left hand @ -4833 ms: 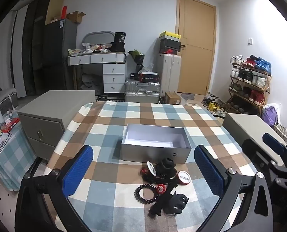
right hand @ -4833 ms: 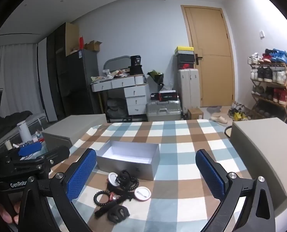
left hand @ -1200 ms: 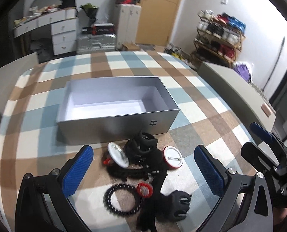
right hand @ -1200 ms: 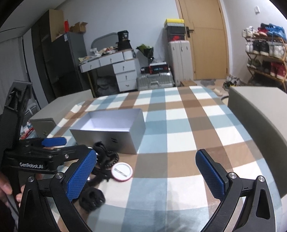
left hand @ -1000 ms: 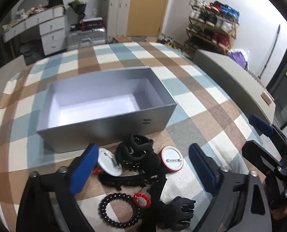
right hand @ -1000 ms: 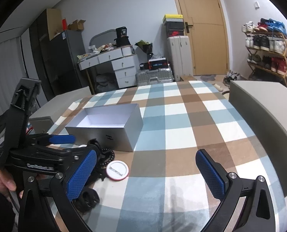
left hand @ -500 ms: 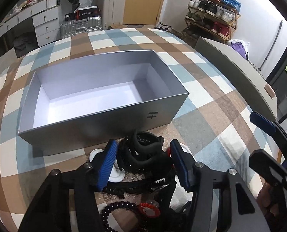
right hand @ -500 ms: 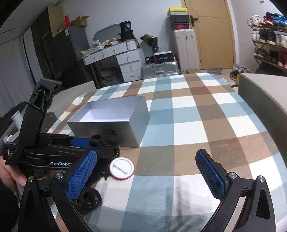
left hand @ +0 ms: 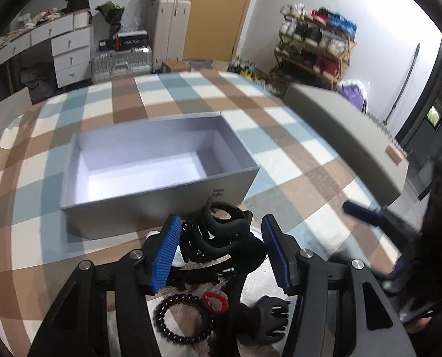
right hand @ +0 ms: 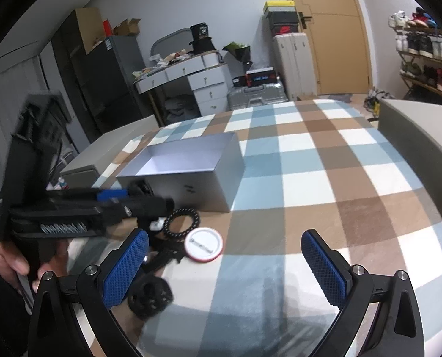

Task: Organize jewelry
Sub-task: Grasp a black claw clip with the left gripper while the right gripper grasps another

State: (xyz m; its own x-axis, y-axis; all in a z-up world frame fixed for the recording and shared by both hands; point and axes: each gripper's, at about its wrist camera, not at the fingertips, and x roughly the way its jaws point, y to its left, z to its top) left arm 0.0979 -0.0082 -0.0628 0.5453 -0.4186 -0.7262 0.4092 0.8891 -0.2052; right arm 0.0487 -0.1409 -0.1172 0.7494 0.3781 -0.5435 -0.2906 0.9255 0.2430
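Bracketing black claw clip, left gripper fingers apart, prongs toward box

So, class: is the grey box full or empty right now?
Empty: the grey box shows only its bare white floor, and the hair clips and bracelet lie outside on the cloth.

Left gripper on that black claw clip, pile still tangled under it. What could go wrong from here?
1. The black claw clip sits between the left gripper pads but looks nested with the black pieces below; lifting may drag them along.
2. The bead bracelet and red flower piece lie right under the fingers and could get swept off the table.
3. The silver box wall stands close ahead; a low carry could clip it.
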